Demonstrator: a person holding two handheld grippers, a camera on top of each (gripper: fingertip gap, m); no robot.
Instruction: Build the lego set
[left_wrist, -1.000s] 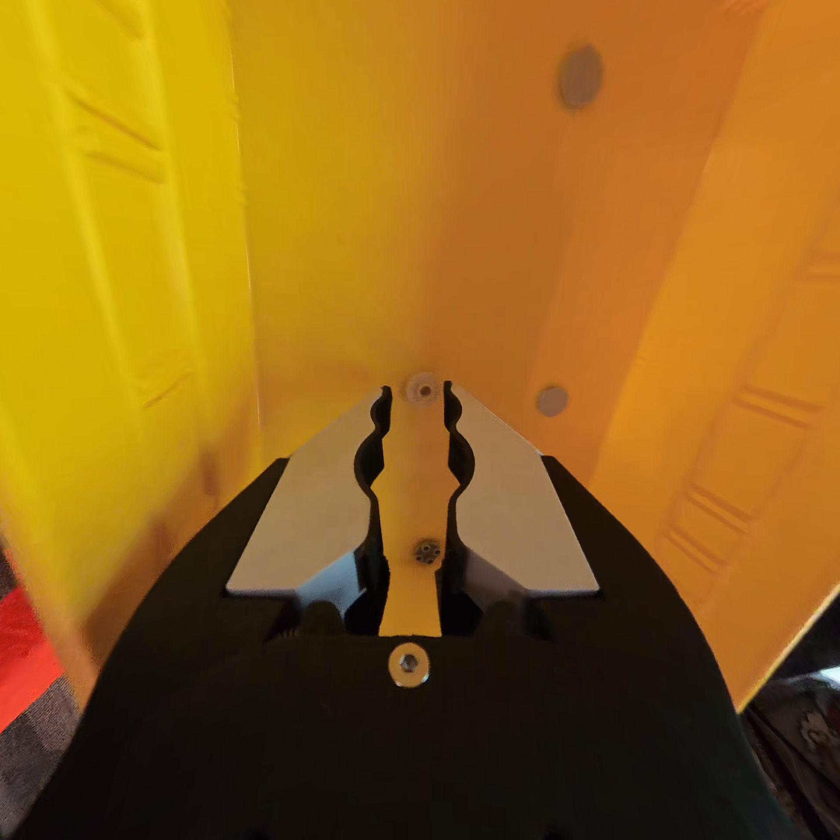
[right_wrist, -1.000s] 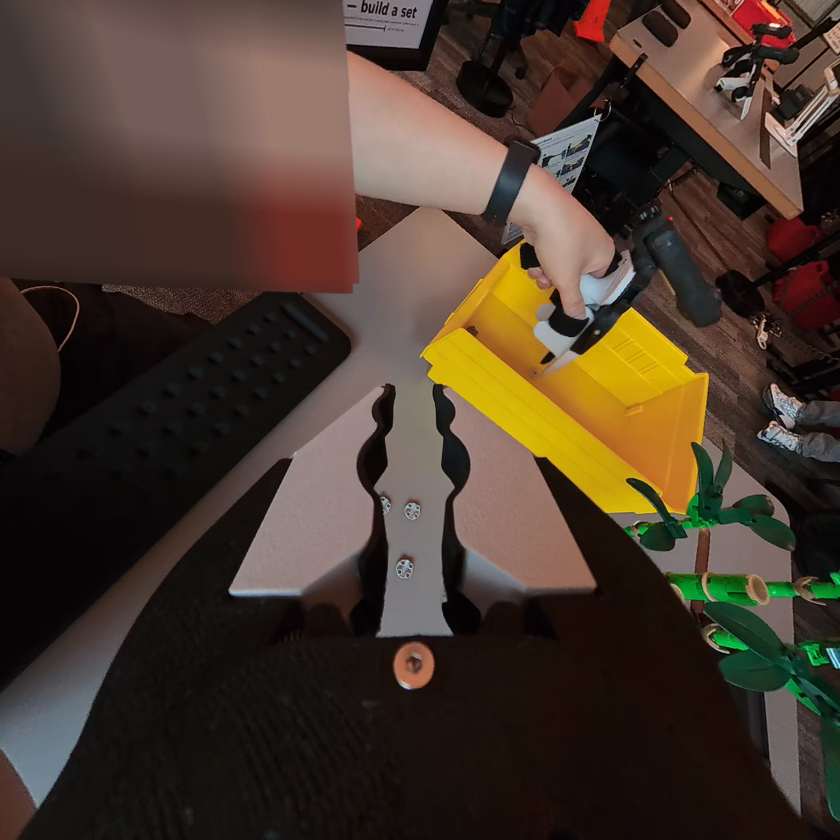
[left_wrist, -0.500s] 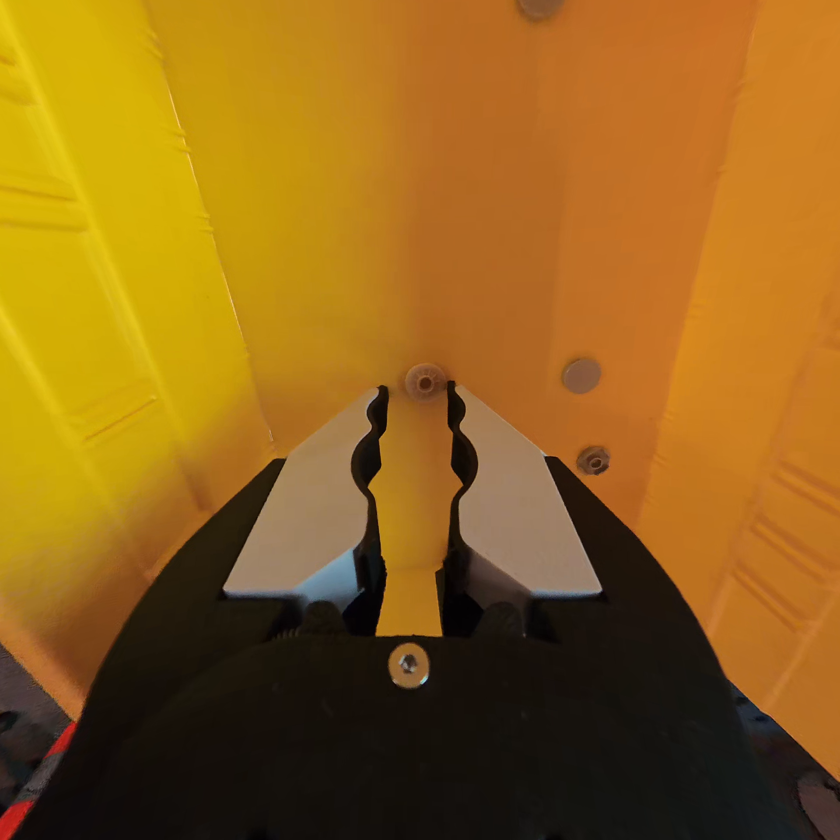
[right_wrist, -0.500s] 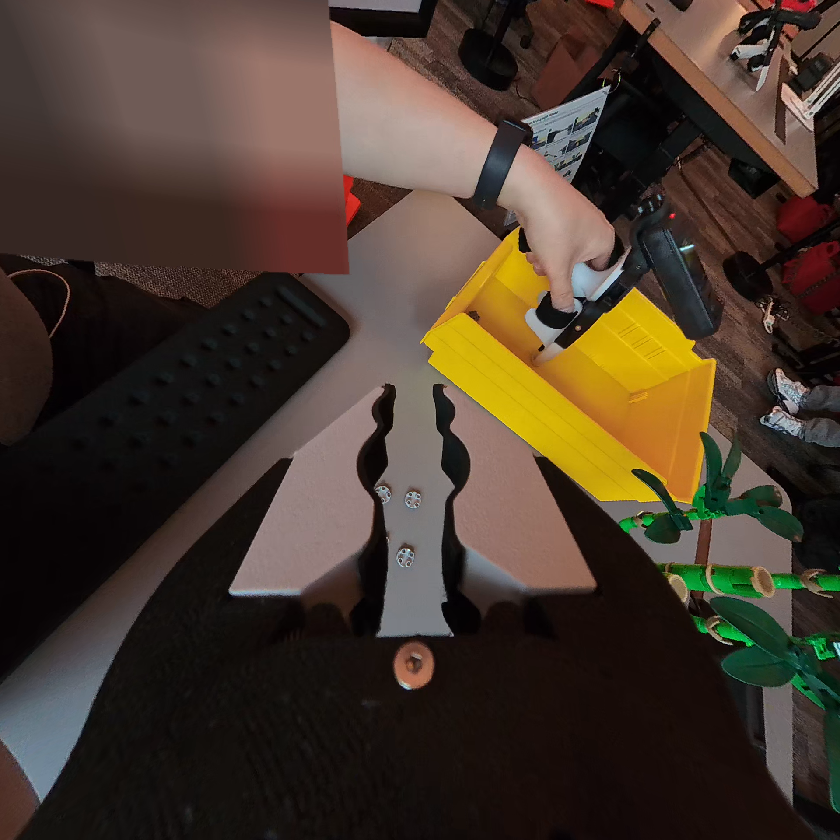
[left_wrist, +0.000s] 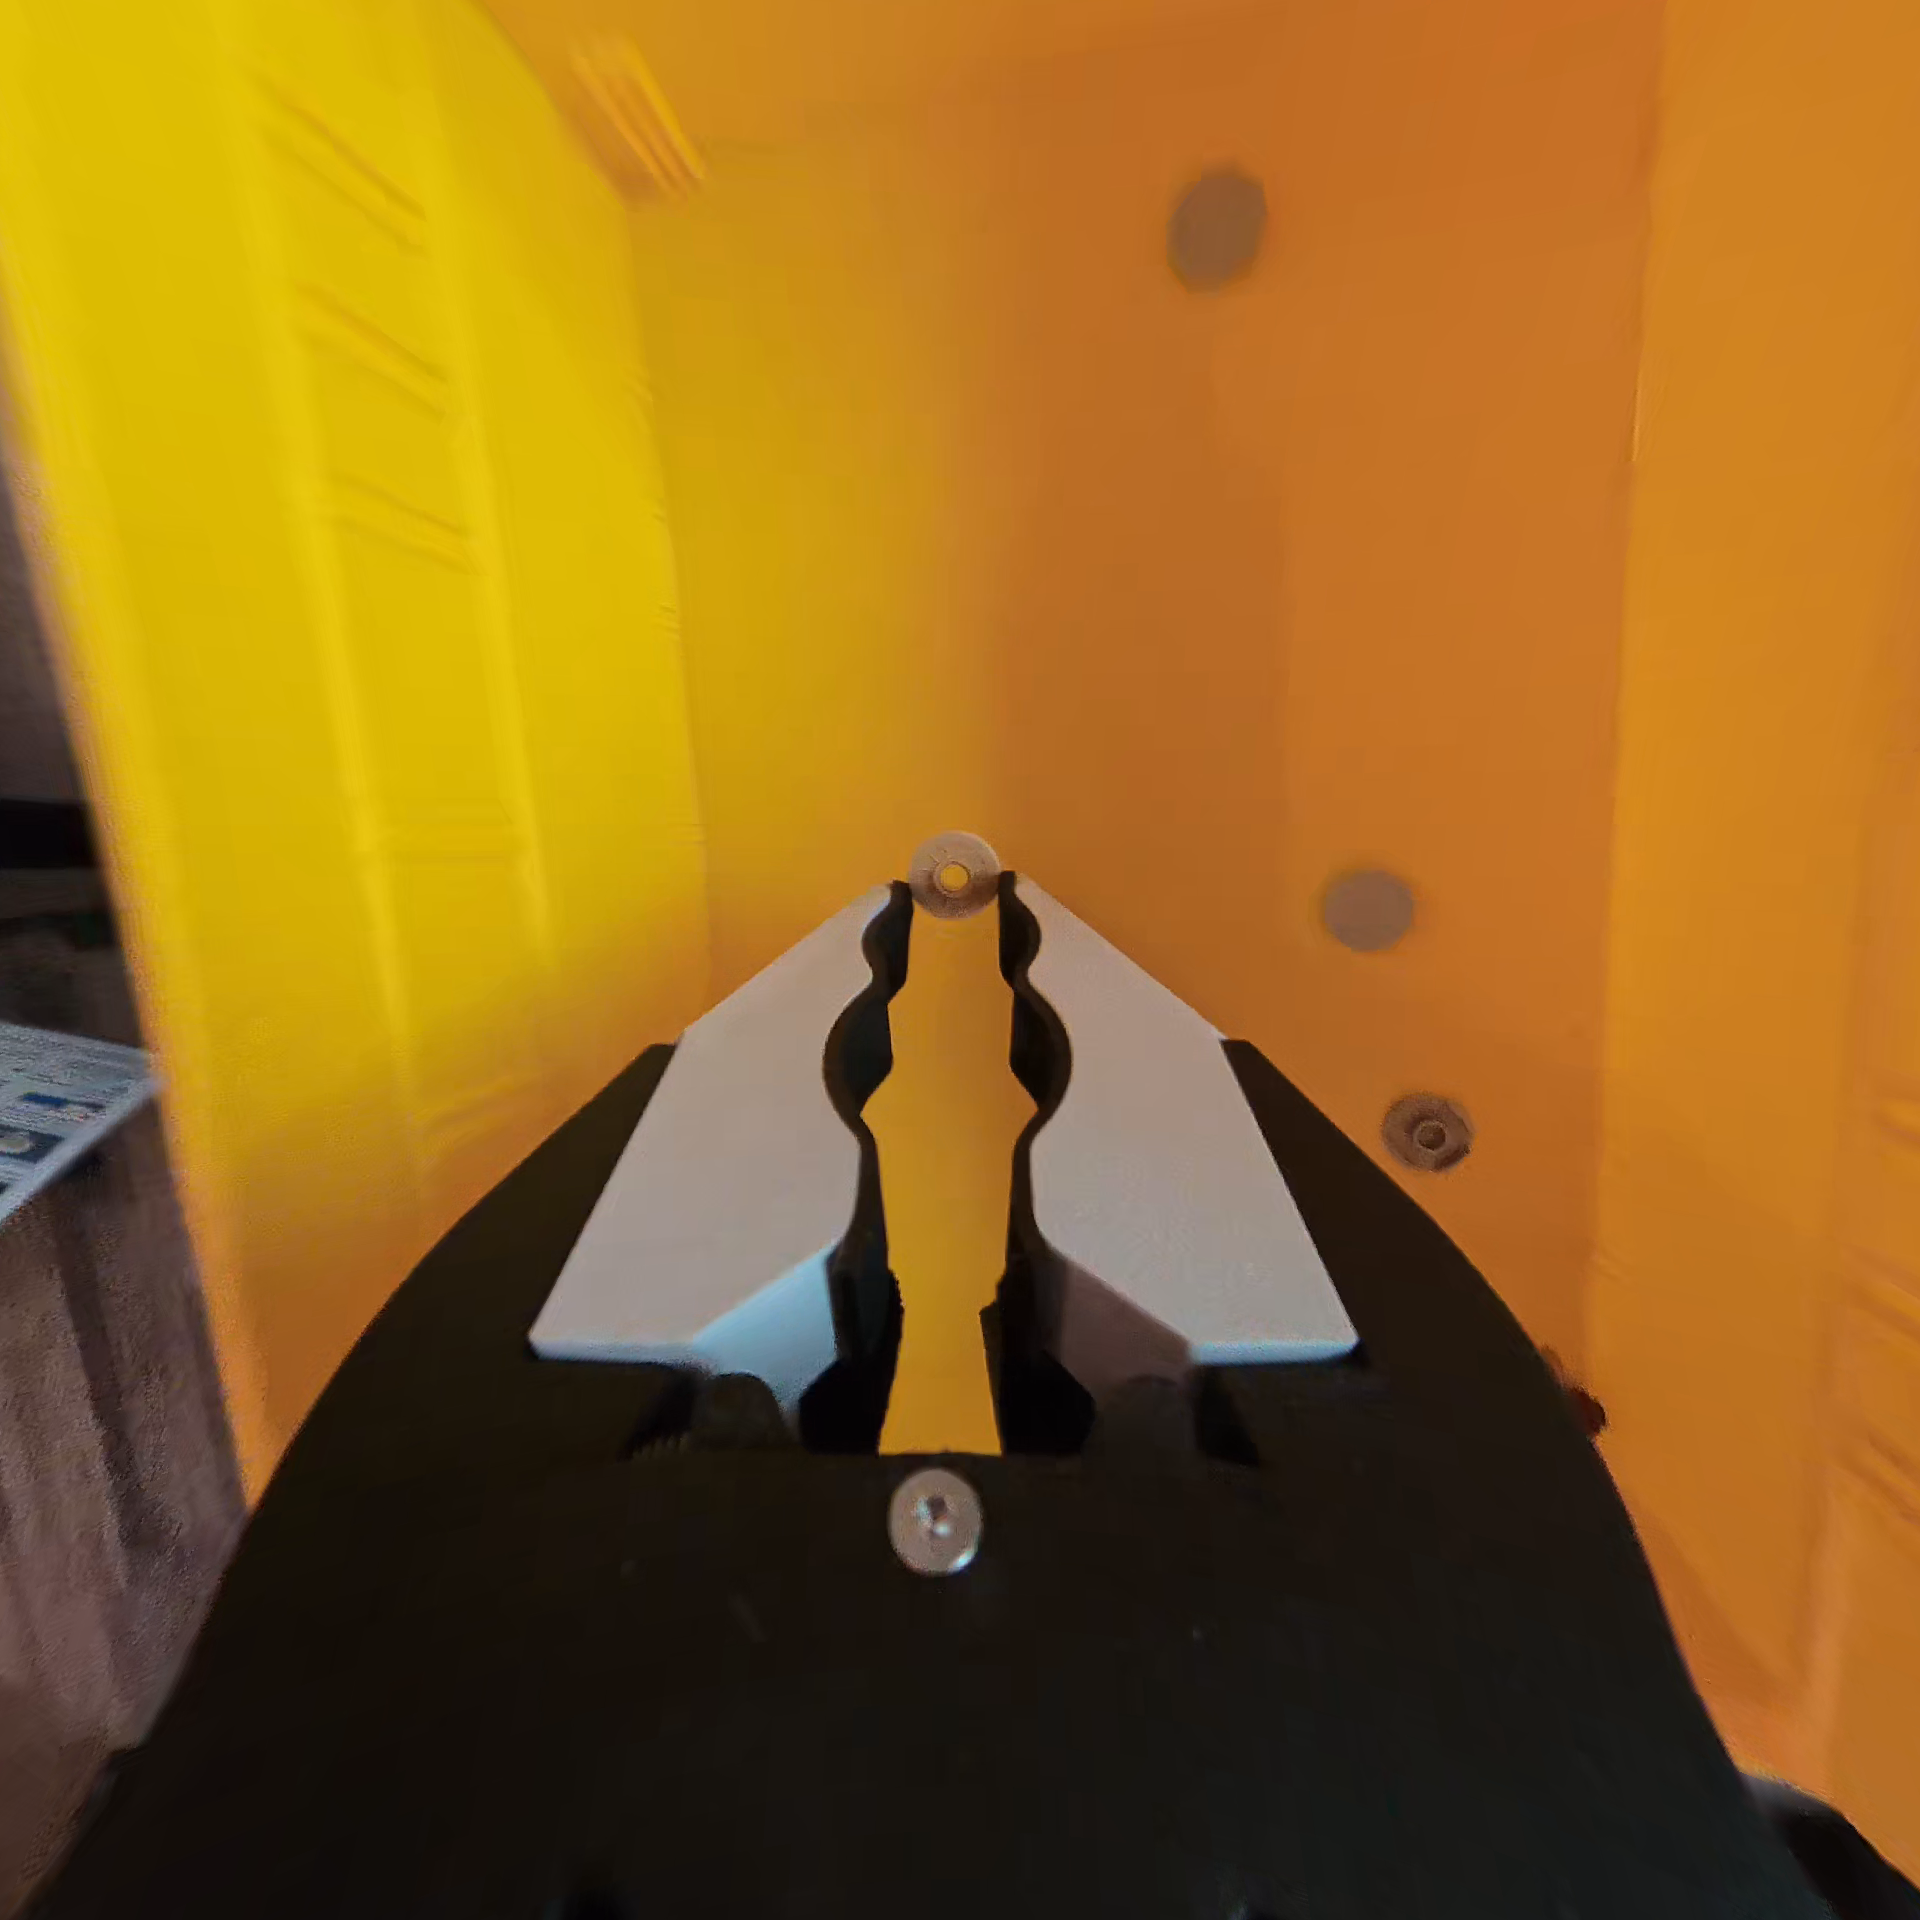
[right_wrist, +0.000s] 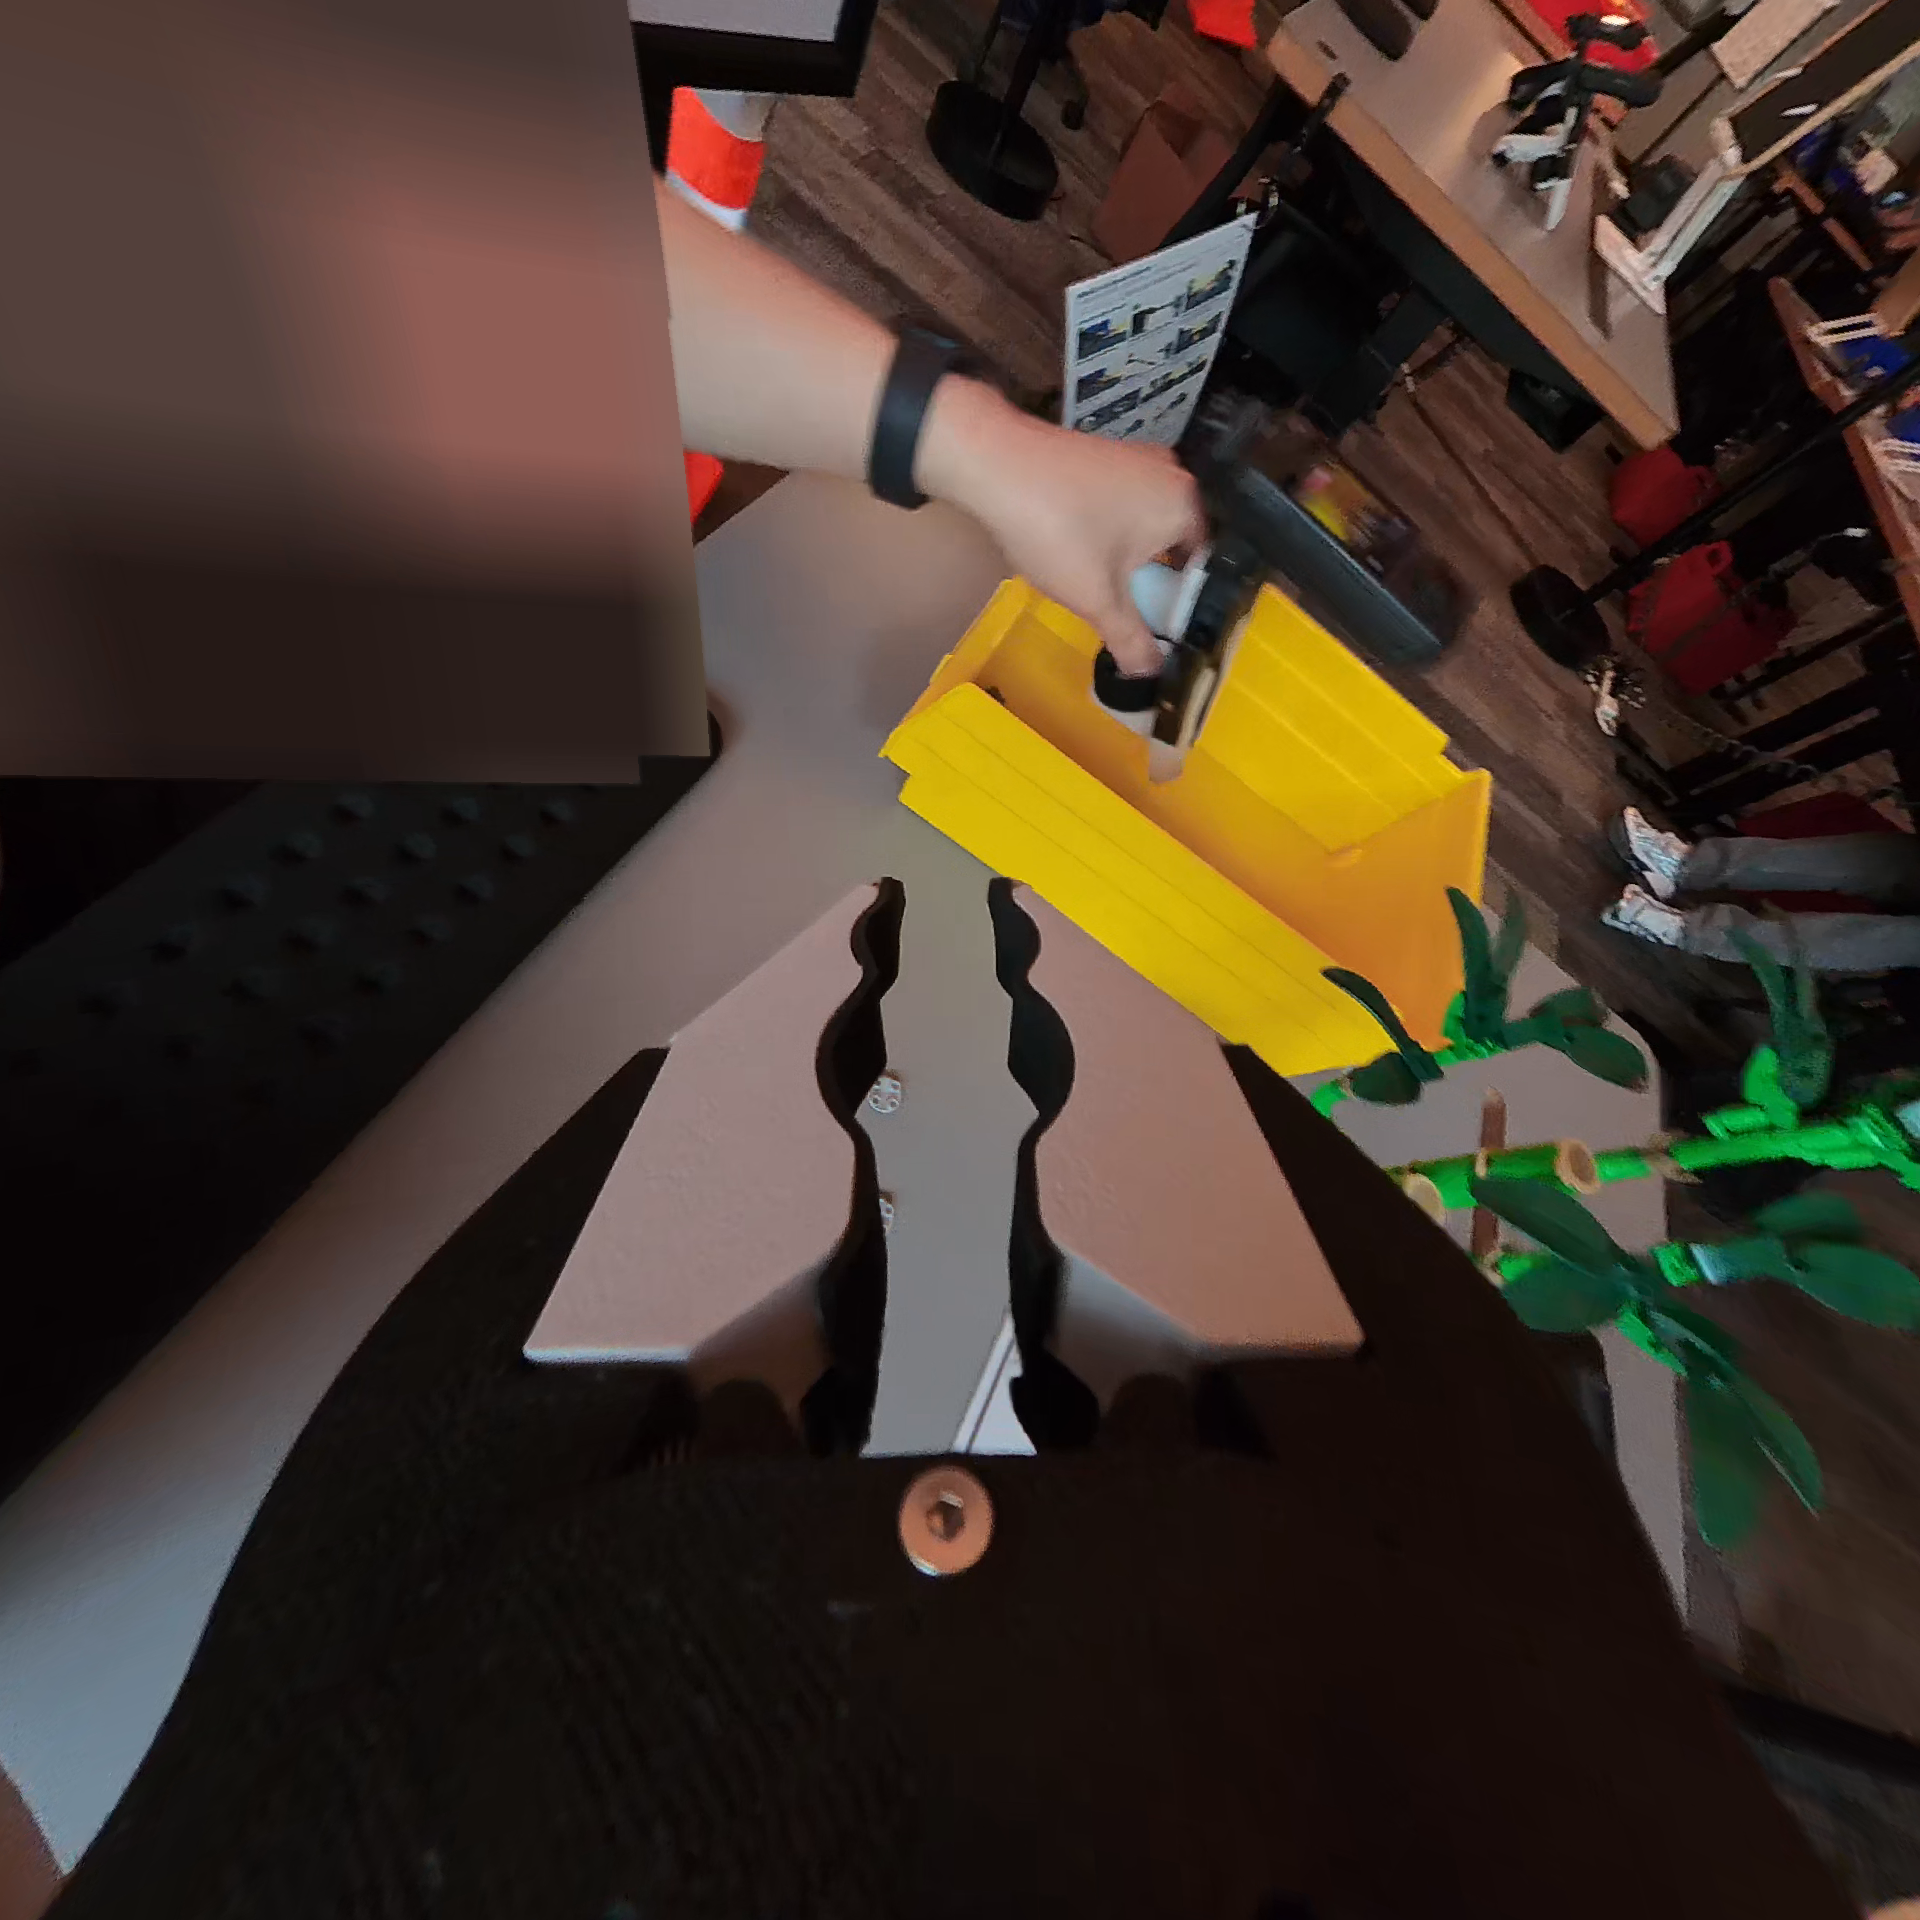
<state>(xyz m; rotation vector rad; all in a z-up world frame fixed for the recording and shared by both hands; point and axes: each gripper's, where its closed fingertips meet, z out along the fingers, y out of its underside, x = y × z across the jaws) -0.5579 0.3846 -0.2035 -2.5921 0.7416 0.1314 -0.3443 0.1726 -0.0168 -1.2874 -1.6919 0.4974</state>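
At frame centre, deep in the yellow bin (left_wrist: 935, 416), the left hand-held gripper (left_wrist: 954, 894) pinches a small round grey piece (left_wrist: 954, 875), light, slippery, best nipped by its rim; the right hand-held gripper (right_wrist: 943, 883) hangs unclenched, empty, above the table (right_wrist: 821, 644).

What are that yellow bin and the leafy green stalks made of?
The yellow bin looks like moulded plastic: smooth, even colour, ribbed walls. The green bamboo model seems glossy plastic too, built from snap-together segments and leaves, though blur hides detail.
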